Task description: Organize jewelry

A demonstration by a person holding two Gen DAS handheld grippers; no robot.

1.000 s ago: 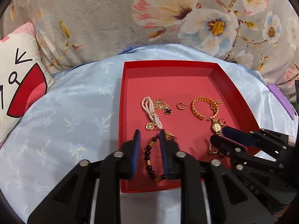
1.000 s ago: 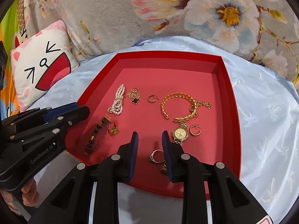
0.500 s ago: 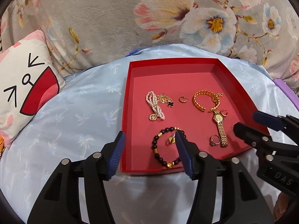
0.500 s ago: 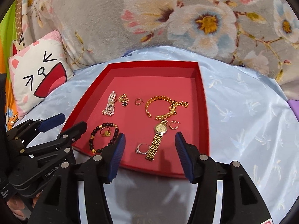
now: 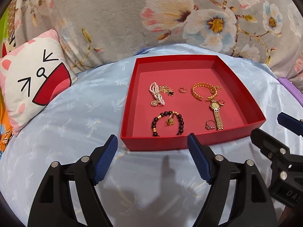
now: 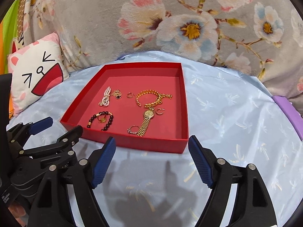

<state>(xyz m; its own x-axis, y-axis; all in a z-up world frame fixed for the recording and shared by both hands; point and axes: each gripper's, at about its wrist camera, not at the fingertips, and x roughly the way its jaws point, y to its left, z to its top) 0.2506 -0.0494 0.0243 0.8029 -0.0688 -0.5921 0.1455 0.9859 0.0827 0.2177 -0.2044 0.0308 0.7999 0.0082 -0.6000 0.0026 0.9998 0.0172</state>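
At far left, a cat-face pillow (image 5: 36, 81) leans on the flowered blanket (image 5: 117, 19), with the pale blue sheet (image 5: 72, 117) spread in front of it. Next comes the left gripper (image 5: 152, 158), jaws opening and nothing between them, hovering over the sheet just short of the red tray (image 5: 170, 143). Inside the tray, from the left: a pearl bracelet (image 5: 156, 95) with a black clover pendant (image 5: 171, 93) touching it, and nearer us a dark bead bracelet (image 5: 167, 123) ringed around a small gold piece (image 5: 170, 120). Mid-tray sits a small hoop (image 5: 182, 90). Further right, a gold bangle (image 5: 203, 93), a gold watch (image 5: 215, 113) stretched toward the near wall, a ring (image 5: 210, 124) just beside its strap and another hoop (image 5: 221, 102) by its dial. On the right, the right gripper (image 6: 151, 159) is opening too, empty, also short of the tray. A purple object (image 6: 289, 111) pokes in at the edge.
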